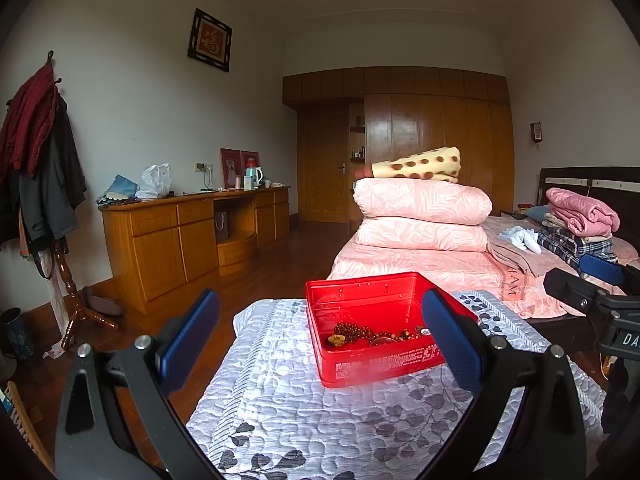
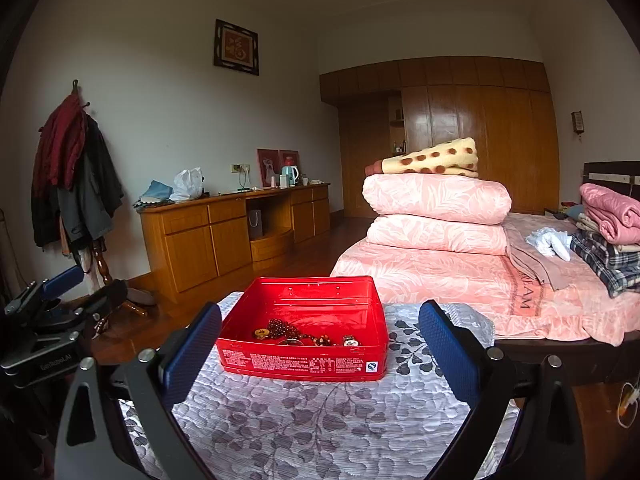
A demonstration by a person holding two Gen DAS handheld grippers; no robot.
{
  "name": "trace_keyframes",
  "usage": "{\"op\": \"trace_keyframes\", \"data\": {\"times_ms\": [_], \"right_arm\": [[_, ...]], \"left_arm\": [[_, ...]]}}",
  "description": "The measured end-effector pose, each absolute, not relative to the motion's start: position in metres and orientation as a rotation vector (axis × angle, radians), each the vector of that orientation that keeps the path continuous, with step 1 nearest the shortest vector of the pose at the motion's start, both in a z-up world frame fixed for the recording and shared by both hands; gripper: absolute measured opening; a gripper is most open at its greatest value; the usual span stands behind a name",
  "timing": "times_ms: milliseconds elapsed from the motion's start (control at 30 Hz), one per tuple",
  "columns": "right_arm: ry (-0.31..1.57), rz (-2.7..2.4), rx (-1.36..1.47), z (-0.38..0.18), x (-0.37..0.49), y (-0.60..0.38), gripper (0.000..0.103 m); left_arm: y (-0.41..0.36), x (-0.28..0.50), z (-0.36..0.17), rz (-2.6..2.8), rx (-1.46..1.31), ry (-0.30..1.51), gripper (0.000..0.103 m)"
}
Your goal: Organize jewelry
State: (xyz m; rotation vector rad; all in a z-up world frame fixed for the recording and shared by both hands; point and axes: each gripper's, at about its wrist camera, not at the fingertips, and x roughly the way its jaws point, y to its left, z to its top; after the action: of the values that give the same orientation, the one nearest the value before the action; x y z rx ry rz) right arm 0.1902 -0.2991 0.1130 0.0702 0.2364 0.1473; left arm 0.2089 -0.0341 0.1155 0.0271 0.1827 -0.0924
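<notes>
The beads and small pieces (image 2: 304,334) are already lying in the red tin (image 2: 304,364) at twelve o'clock on the quilted cover (image 2: 320,432); left gripper (image 1: 320,336) and right gripper (image 2: 320,344) are hovering spread and empty, so sorting is seemingly nearing completion.

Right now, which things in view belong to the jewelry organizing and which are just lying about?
Job:
red tin
bead strings inside it
watch inside it
left tongs and right tongs, both open

Lying about:
folded pink quilts
spotted blanket
coats on the stand
kettle on the sideboard
</notes>
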Motion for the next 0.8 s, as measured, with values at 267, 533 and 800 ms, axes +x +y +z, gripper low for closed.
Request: {"op": "trace_keyframes", "data": {"times_ms": [267, 533, 800], "right_arm": [[0.232, 0.142, 0.074, 0.1138, 0.1889, -0.2985, 0.097], [0.234, 0.142, 0.077, 0.1133, 0.1891, -0.2994, 0.097], [0.234, 0.142, 0.075, 0.1133, 0.1894, -0.2994, 0.097]], "left_arm": [[-0.0337, 0.2083, 0.1148, -0.092, 0.029, 0.181, 0.098], [-0.0335, 0.2079, 0.1148, -0.092, 0.029, 0.182, 0.098], [-0.0332, 0.2071, 0.1139, -0.092, 0.026, 0.183, 0.098]]}}
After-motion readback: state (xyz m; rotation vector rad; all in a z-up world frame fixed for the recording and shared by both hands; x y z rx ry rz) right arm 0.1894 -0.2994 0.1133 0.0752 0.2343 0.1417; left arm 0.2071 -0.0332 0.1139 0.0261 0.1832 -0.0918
